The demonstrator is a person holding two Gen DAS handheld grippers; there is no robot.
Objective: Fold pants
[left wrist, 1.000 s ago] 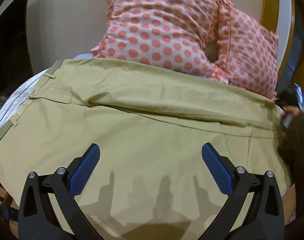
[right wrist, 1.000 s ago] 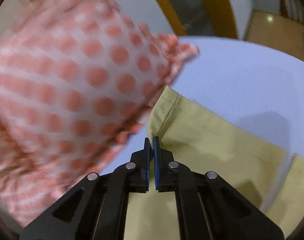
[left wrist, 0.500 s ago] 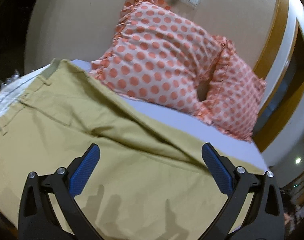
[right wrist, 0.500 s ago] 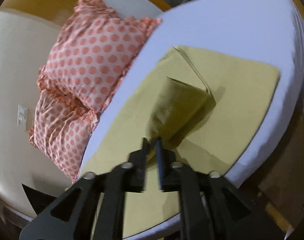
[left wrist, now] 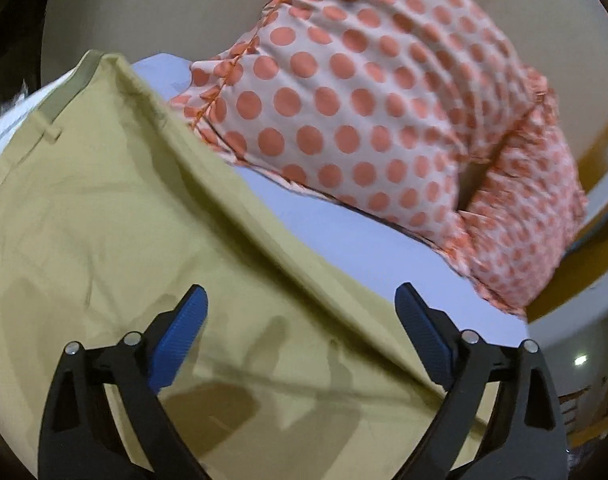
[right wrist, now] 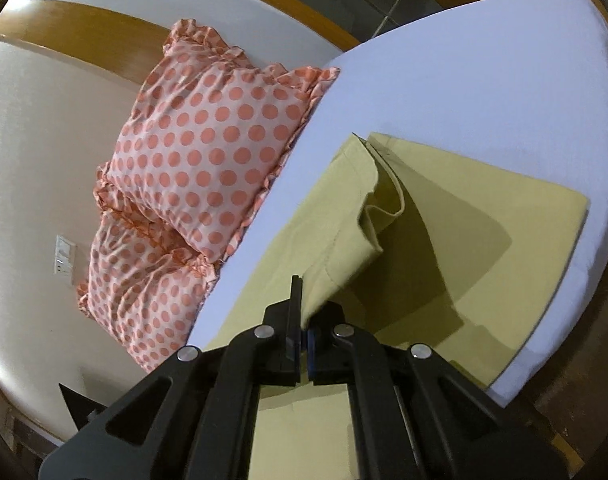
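My right tongs [right wrist: 302, 330] pinch a lifted leg hem of the khaki pants [right wrist: 456, 240] spread on the bed [right wrist: 444, 92]; left tongs [left wrist: 301, 320] hover wide. Light, limp cloth, best gripped at hems.

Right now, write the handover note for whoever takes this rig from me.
Right gripper: shut on the pants, holding one leg hem lifted above the rest.
Left gripper: open, empty, above the waistband end of the pants.
Pants lie flat on the bed, beside the polka-dot pillows.
Done: hem end grasped and raised.
Left: carry the hem toward the waistband, lay it down, smooth, likely fold again.
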